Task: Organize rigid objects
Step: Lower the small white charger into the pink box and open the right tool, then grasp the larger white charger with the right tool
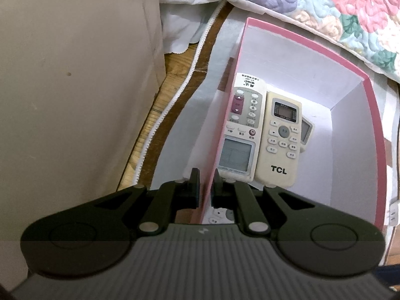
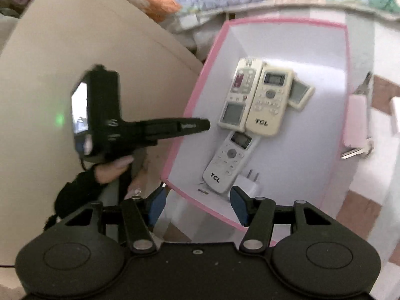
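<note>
I note four remote controls lying flat on the white floor of the pink-rimmed box (image 2: 346,80). The cream TCL remote (image 2: 268,100) sits near the middle. Touching its left side is the remote with the maroon button panel (image 2: 240,92). A third, smaller remote (image 2: 301,92) pokes out from beneath the cream one's right edge, only its screen end showing. Nearer to me lies the white TCL remote (image 2: 230,160), its screen end meeting the near ends of the upper pair. Just beside its near right end stands a white plug adapter (image 2: 250,183), prongs pointing away, and a small coin-like disc (image 2: 203,191) lies by the near wall.

My left gripper (image 1: 205,187) is clamped on the box's left wall, one finger outside and one inside. In the right wrist view I see it reaching in from the left, a hand (image 2: 113,168) on its handle.

My right gripper (image 2: 197,206) hangs above the box's near left corner, jaws apart with nothing between the blue pads (image 2: 237,206).

A beige panel (image 2: 75,50) stands left of the box; a floral quilt (image 1: 337,7) lies beyond it.
</note>
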Available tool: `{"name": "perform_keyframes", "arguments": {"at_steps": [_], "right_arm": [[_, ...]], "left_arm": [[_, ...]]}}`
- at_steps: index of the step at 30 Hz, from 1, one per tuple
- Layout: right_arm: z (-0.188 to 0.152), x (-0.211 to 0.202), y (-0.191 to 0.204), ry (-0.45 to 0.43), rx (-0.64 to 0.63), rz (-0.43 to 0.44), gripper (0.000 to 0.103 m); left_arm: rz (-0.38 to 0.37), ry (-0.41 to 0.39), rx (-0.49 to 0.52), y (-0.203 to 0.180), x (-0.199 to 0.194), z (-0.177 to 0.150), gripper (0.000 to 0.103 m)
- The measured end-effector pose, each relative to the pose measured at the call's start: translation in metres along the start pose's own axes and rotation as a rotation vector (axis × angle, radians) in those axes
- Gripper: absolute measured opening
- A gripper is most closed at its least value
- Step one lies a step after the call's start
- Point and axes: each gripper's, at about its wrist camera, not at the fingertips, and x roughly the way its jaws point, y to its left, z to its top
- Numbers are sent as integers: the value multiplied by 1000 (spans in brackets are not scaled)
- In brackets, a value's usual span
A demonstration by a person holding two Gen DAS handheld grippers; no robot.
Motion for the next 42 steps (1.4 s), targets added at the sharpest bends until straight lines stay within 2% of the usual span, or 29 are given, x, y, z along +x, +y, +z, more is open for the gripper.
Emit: {"name": "perform_keyframes", "arguments": {"at_steps": [3, 7, 12, 17, 20, 21, 23, 27, 35, 36, 37, 38, 42], "right_arm": [[-6, -26, 2, -23, -56, -74, 62], [-13, -58, -25, -31, 16, -164, 62], [-26, -89, -90, -82, 240, -248, 62], [-38, -103, -163, -150, 510, -395, 62], [-46, -107, -195, -205, 593, -470, 62], [-48, -106, -202, -217, 588, -496, 62], [-49, -103, -208, -225, 488, -551, 64], [-51, -82, -206, -209, 202, -694, 65], [-57, -52, -227, -68, -122, -744, 65], [-58, -48, -229, -59, -149, -769, 65], [-60, -45, -232, -57, -170, -796, 71], [-61, -45, -233, -64, -187, -804, 73], [-58, -47, -243, -67, -175, -780, 78]], "left_arm": [[5, 2, 1, -1, 0, 0, 8], [3, 2, 0, -1, 0, 0, 8], [9, 4, 6, -2, 0, 1, 8], [6, 3, 8, -1, 0, 1, 8], [9, 1, 13, -2, 0, 0, 8], [11, 2, 16, -2, 0, 0, 8], [17, 5, 20, -2, 1, 0, 9], [17, 16, 13, -2, 2, 0, 9], [23, 18, 23, -3, 2, 1, 11], [24, 18, 24, -3, 3, 1, 11], [23, 19, 24, -3, 3, 0, 11], [23, 21, 22, -3, 3, 0, 11], [24, 25, 28, -3, 5, 0, 12]]}}
